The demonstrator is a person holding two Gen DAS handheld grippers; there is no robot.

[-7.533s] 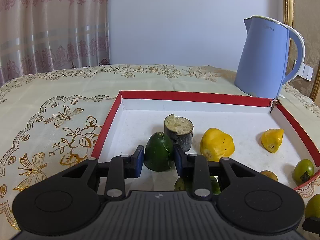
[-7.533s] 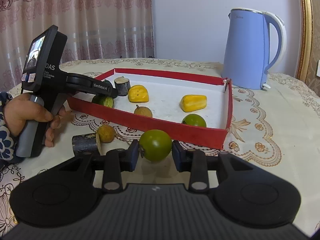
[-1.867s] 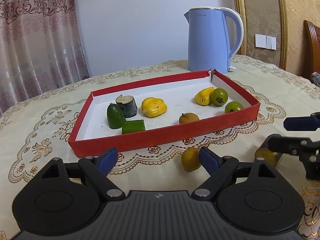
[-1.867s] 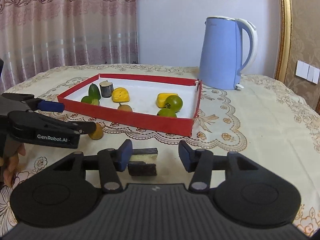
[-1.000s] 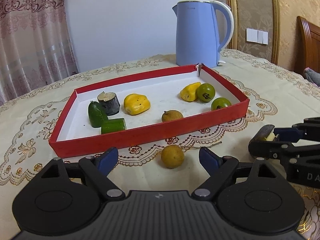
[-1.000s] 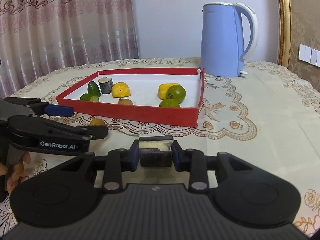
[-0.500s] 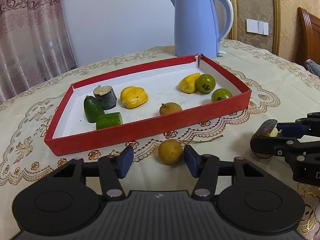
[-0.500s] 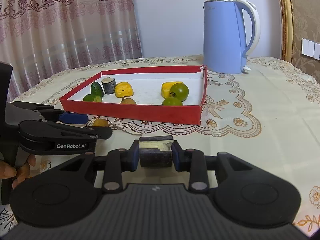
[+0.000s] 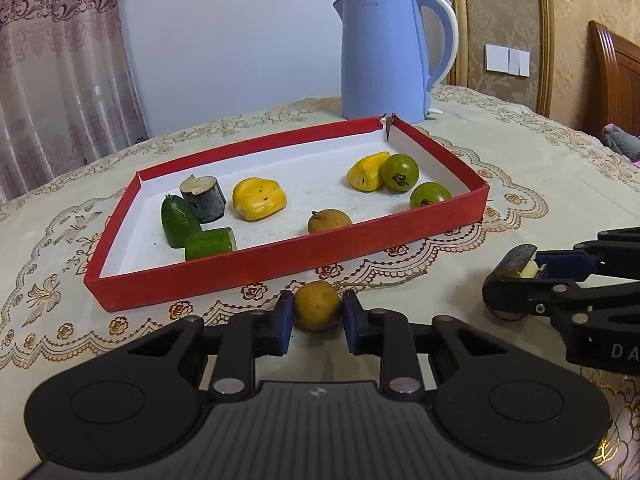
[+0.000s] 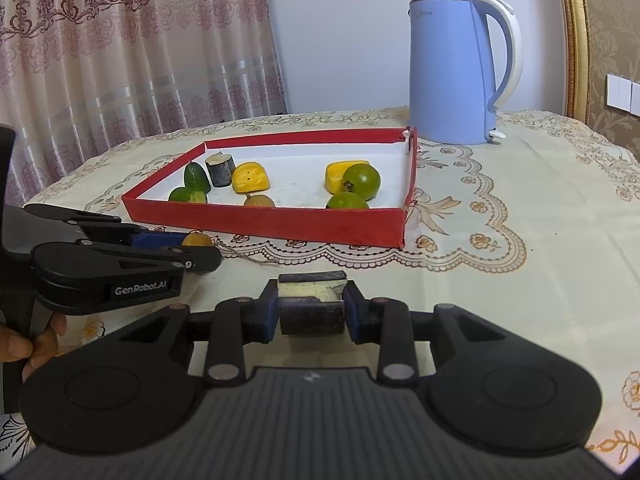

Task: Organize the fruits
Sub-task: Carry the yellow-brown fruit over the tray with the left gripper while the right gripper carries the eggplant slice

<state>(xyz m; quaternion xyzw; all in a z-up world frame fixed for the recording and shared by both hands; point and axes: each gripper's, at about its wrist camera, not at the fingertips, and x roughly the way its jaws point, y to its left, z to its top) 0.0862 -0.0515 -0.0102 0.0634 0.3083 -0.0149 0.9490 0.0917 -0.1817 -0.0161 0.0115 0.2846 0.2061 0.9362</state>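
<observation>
A small round yellow-brown fruit (image 9: pixel 317 304) lies on the tablecloth just in front of the red tray (image 9: pixel 280 264). My left gripper (image 9: pixel 316 311) has its jaws closing on this fruit, and both blue pads touch its sides. The right gripper (image 10: pixel 311 312) is shut on a dark cylinder piece with a pale cut face (image 10: pixel 312 300), held low over the cloth. In the left wrist view, that right gripper (image 9: pixel 520 280) and its piece (image 9: pixel 516 258) appear at the right. The tray holds green cucumber pieces (image 9: pixel 180 220), a dark stump (image 9: pixel 203 198), yellow pieces (image 9: pixel 260 198), a brown fruit (image 9: pixel 329 222) and green round fruits (image 9: pixel 399 172).
A blue kettle (image 9: pixel 384 56) stands behind the tray's far right corner. A hand (image 10: pixel 24 350) holds the left gripper's handle at the left edge of the right wrist view. A wooden chair (image 9: pixel 616 80) stands beyond the table at the right.
The left gripper's jaws have drawn in from wide apart to touch the brown fruit on both sides. The right gripper keeps its hold on the dark piece and stays in place.
</observation>
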